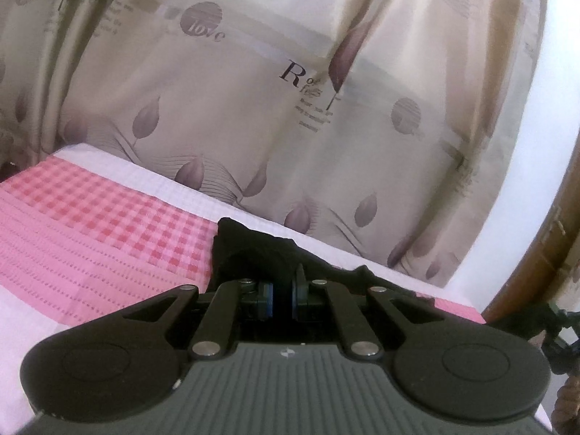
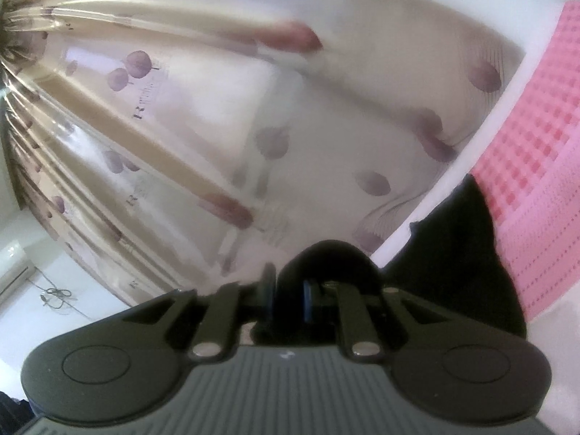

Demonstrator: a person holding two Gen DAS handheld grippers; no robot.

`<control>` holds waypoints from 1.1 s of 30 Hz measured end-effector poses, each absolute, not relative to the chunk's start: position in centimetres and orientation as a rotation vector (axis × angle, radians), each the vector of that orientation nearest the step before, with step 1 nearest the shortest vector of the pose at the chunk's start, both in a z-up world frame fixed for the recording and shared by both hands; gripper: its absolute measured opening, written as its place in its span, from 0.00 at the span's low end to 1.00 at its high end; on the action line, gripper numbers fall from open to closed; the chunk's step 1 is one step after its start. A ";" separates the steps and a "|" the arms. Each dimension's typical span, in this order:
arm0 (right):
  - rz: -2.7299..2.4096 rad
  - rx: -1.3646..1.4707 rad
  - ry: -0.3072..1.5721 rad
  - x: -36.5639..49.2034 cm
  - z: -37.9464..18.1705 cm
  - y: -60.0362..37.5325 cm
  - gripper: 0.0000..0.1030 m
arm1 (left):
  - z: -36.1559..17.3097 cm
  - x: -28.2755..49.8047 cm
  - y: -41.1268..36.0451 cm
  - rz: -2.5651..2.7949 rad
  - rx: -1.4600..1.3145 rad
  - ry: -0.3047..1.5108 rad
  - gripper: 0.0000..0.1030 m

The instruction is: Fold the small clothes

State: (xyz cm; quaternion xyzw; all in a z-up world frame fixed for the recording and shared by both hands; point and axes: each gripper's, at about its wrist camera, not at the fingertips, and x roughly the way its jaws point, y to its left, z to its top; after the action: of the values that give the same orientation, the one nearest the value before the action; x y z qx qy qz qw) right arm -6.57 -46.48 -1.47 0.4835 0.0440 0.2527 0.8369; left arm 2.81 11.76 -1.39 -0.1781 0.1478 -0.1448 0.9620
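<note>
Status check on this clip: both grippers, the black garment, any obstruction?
Left gripper shut on black garment. Right gripper shut on it too. Garment lifted off pink checked cover. Curtain behind; nothing in the way.

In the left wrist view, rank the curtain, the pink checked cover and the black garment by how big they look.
1. curtain
2. pink checked cover
3. black garment, partly hidden by the gripper, so its true size is unsure.
</note>
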 end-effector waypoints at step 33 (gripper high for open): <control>0.329 1.137 0.192 10.1 -5.0 -48.9 0.15 | -3.1 17.8 9.4 -0.152 -0.421 0.353 0.08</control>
State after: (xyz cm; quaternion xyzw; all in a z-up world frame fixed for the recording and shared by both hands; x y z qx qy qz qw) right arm 10.12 -48.93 -4.98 0.5352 0.0902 0.1550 0.8255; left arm 17.77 9.35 -3.06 -0.2077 0.1742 -0.0751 0.9596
